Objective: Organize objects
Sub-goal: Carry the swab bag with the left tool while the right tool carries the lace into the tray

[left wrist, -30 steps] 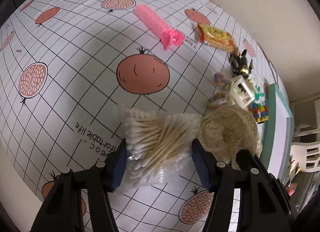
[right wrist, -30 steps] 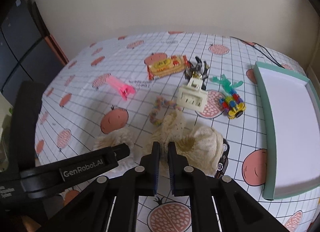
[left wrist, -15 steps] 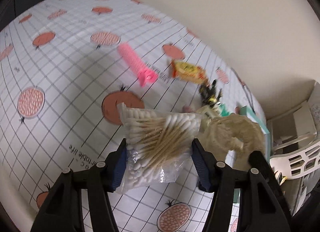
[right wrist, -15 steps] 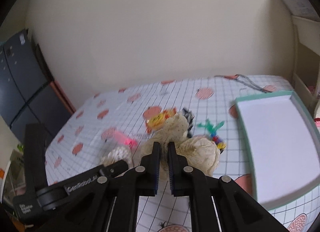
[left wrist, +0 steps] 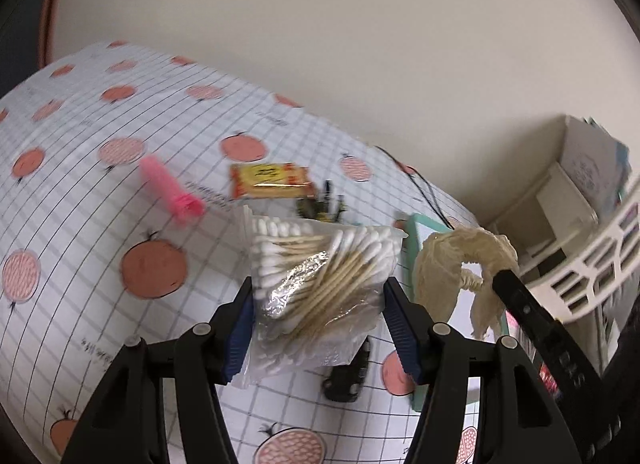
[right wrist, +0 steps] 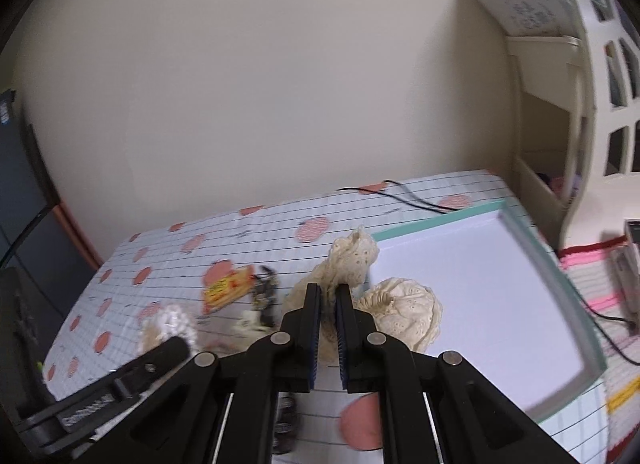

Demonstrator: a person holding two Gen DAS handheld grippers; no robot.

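both loads lifted, neither delivered. left gripper (left wrist: 318,314) half open and clamped on the bag of cotton swabs (left wrist: 320,284), carried in the air short of the tray (right wrist: 480,296). right gripper (right wrist: 328,304) pinched nearly shut on the cream lace scrunchie (right wrist: 400,312), hanging at the tray's near-left corner. nothing visible inside the tray. left on the tablecloth (left wrist: 80,223), well away from the tray: pink comb (left wrist: 170,191), snack packet (left wrist: 270,180), dark figure (left wrist: 322,207).

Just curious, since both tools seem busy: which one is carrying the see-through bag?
The left gripper. Its fingers hold a clear bag of cotton swabs, while the right gripper pinches cream lace fabric.
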